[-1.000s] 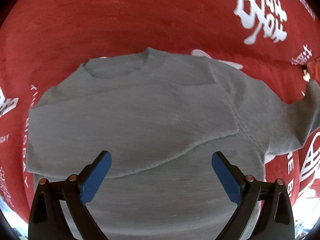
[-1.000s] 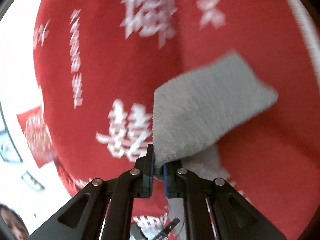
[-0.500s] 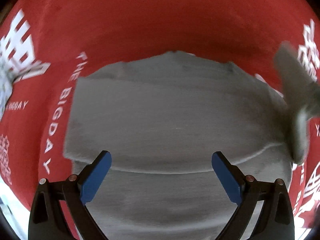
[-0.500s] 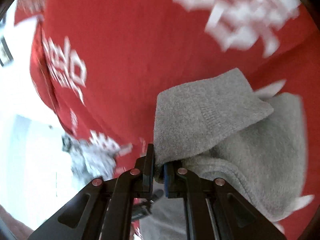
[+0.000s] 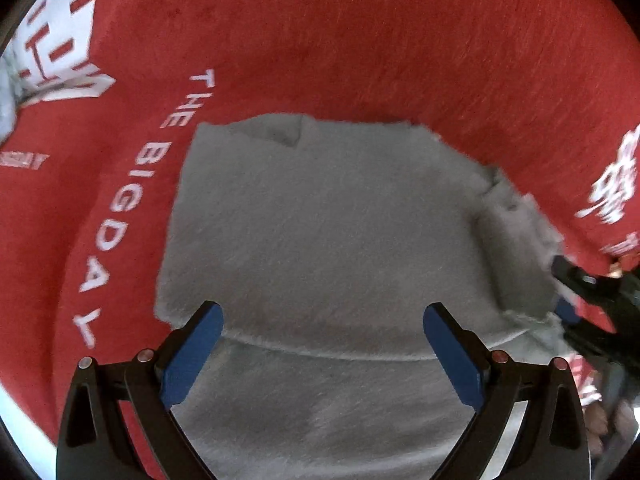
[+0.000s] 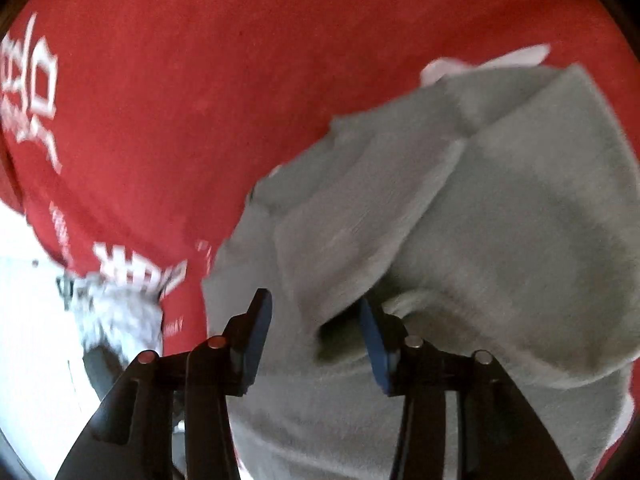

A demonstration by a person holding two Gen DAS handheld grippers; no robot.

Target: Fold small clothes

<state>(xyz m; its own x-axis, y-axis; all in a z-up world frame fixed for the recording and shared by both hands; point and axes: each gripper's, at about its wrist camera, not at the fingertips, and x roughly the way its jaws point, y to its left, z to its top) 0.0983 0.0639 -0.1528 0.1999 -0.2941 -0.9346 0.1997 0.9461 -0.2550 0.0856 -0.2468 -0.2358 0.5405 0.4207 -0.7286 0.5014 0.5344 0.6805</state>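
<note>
- Now that the right gripper (image 6: 316, 336) has opened and let go of the sleeve (image 6: 360, 216), that sleeve lies folded across the grey knitted sweater (image 5: 320, 220).
- The left gripper (image 5: 322, 350) hovers wide open, holding nothing.
- The sweater lies mid red printed cloth (image 5: 360, 40), collar (image 5: 280, 136) at the far end, long axis near to far.

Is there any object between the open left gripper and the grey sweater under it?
Nothing visible is in the way. The left gripper is open directly over the grey sweater, which lies on the red cloth. The right gripper, also open, is at the sweater's right edge, off to the side.
</note>
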